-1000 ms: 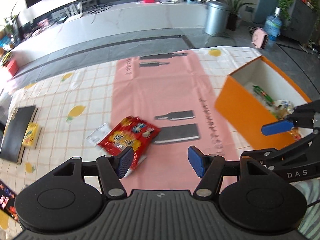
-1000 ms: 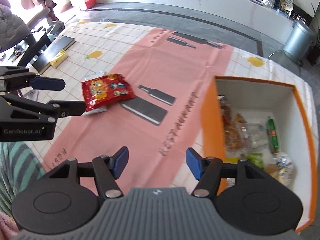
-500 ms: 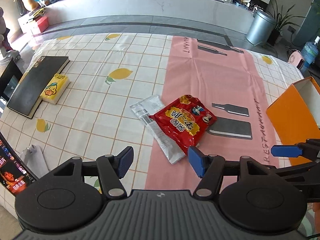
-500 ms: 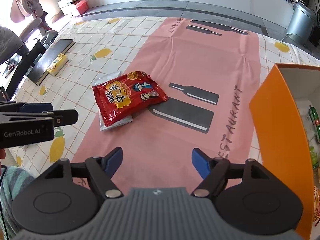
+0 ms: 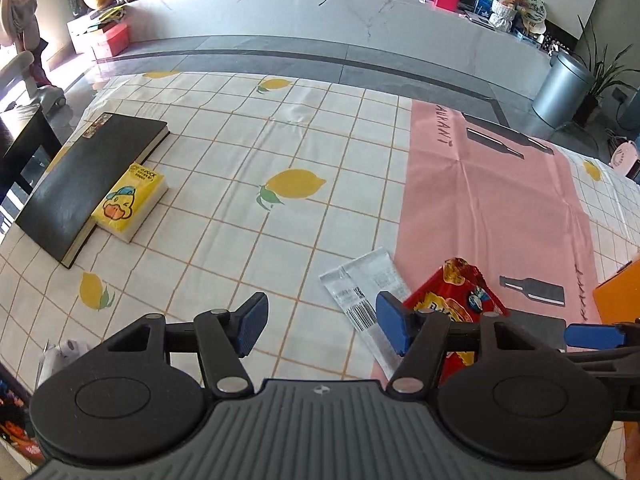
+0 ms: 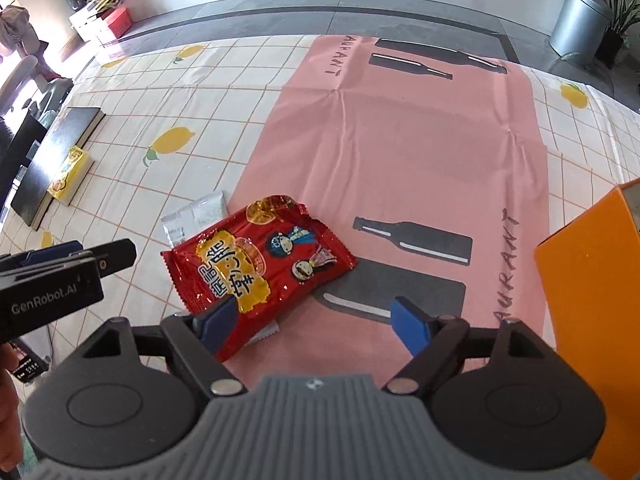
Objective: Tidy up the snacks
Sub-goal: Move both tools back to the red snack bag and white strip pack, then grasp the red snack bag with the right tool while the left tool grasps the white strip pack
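Right wrist view: right gripper (image 6: pixel 316 322), jaws just widening and empty, hovers over the red snack packet (image 6: pixel 260 272); left gripper (image 5: pixel 320 326) stands released beside it.

Glossy, crinkled red foil snack bag (image 6: pixel 262 268); creased, faintly shiny pink cloth (image 6: pixel 420 152); smooth matt orange box (image 6: pixel 592 280).

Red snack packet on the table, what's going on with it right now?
A person holds a gripper in each hand over the table. The right gripper is open, its jaws just widened, above the near end of the red snack packet, not gripping it. The packet lies on a white packet. The left gripper is open and empty. The orange box stands at the right.
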Demonstrator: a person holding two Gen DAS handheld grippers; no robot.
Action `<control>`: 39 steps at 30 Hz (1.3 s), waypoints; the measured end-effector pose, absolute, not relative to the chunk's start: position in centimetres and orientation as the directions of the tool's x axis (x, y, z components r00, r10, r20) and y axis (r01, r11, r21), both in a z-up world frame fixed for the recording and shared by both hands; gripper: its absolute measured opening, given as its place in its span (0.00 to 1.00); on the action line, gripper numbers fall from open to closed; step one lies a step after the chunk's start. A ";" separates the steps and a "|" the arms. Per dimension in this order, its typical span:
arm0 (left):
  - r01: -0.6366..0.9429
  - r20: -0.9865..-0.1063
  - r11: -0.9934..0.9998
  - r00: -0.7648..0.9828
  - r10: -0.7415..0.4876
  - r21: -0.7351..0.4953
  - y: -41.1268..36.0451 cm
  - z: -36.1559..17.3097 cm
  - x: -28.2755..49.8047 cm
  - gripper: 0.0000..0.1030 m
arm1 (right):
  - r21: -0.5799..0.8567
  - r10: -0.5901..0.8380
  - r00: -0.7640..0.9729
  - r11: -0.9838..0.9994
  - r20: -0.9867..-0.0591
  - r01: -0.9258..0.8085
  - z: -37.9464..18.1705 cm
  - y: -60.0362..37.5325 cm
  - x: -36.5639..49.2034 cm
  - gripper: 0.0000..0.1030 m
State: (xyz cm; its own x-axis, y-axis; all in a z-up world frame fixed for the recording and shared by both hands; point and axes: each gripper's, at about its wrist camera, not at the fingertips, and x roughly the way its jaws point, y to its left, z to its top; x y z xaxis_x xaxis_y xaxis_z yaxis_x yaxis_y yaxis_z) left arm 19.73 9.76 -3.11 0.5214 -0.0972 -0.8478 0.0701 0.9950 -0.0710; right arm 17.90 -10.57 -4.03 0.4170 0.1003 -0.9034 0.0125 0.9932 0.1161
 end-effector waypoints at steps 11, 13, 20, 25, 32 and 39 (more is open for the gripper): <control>0.195 -0.888 0.974 0.418 -0.188 -0.115 8.7 -6.9 20.9 0.65 | 0.077 0.036 0.339 0.991 -0.940 0.108 -5.5 -11.0 20.5 0.78; 0.221 -0.897 0.966 0.386 -0.214 -0.135 8.3 -7.2 20.3 0.65 | 0.075 0.036 0.311 0.990 -0.950 0.116 -5.9 -11.2 20.7 0.78; 0.290 -0.902 0.940 0.332 -0.277 -0.181 7.4 -7.6 18.5 0.66 | 0.061 0.024 0.300 0.992 -0.954 0.114 -6.0 -11.6 20.9 0.80; 0.279 -0.903 0.939 0.321 -0.286 -0.199 7.4 -7.7 18.1 0.72 | 0.089 0.061 0.309 0.993 -0.949 0.075 -6.0 -10.9 21.0 0.86; 0.257 -0.904 0.949 0.333 -0.266 -0.185 8.7 -7.1 18.1 0.74 | 0.084 0.078 0.279 0.996 -0.957 0.009 -7.6 -9.8 20.8 0.90; 0.239 -0.912 0.958 0.335 -0.236 -0.160 9.1 -6.9 18.4 0.74 | 0.139 0.137 0.280 0.990 -0.950 -0.011 -7.9 -9.9 20.7 0.82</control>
